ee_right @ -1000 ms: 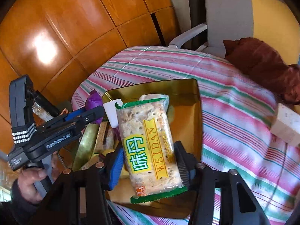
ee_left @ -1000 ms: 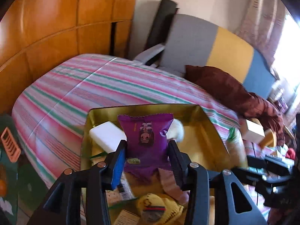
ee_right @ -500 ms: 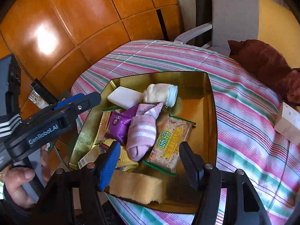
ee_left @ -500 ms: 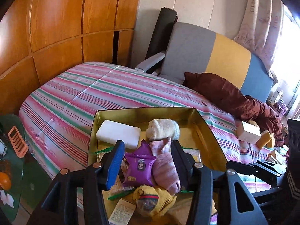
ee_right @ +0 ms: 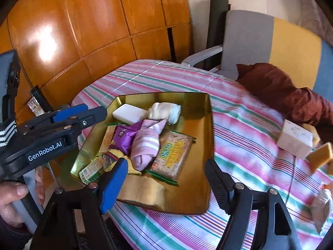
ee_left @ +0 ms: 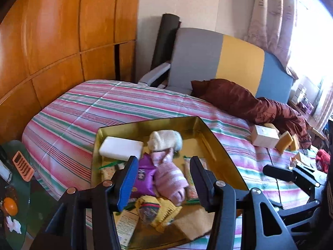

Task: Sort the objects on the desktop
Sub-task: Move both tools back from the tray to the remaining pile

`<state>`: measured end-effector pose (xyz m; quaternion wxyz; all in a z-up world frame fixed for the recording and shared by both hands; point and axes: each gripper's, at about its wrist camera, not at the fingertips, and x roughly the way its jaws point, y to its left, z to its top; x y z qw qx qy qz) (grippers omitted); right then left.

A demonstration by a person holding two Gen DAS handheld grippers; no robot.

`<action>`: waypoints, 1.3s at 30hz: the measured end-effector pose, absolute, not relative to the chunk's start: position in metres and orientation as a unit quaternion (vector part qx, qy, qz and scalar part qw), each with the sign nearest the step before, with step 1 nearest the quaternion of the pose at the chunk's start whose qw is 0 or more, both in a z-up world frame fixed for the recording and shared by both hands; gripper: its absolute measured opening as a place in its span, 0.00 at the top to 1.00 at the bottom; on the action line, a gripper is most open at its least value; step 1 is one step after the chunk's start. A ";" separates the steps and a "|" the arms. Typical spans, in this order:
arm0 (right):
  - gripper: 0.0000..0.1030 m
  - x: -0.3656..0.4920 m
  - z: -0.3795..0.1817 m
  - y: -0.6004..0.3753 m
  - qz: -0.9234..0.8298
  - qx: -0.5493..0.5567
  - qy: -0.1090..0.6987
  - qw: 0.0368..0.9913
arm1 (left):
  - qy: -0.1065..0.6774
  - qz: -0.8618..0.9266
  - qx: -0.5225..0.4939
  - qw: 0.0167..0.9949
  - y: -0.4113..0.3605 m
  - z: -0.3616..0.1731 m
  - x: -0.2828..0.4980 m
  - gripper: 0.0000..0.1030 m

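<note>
Freshly dropped among the socks in the gold tray (ee_right: 205, 125): purple snack packet (ee_right: 122, 137) and cracker pack (ee_right: 172, 154), left gripper (ee_left: 164, 179) parted and empty, right gripper (ee_right: 164, 184) opening on nothing, clutter beside the tray unsorted.

Both handheld grippers are black plastic frames with silver screw heads, each carrying one blue-padded finger (ee_right: 113, 184) and one ribbed black finger (ee_right: 217, 184). The left gripper (ee_right: 91, 114) bears white "GenRobot.AI" lettering and a striped band. The hand (ee_right: 12, 200) gripping its grey handle wears a dark sleeve.
</note>
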<state>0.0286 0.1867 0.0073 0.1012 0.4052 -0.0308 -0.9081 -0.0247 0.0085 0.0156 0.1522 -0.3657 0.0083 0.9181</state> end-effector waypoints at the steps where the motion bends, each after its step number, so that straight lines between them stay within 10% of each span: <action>1: 0.25 0.032 0.009 0.192 -0.909 0.404 -0.033 0.097 | 0.010 0.917 -0.367 0.156 0.012 0.015 -0.024 0.49; 24: 0.14 0.082 -0.015 0.325 -0.880 0.450 -0.145 -0.044 | 0.044 0.875 -0.407 0.258 0.075 -0.010 0.001 0.49; 39: 0.16 0.139 -0.001 0.476 -0.858 0.489 -0.035 -0.150 | 0.064 0.853 -0.420 0.304 0.112 -0.015 0.005 0.49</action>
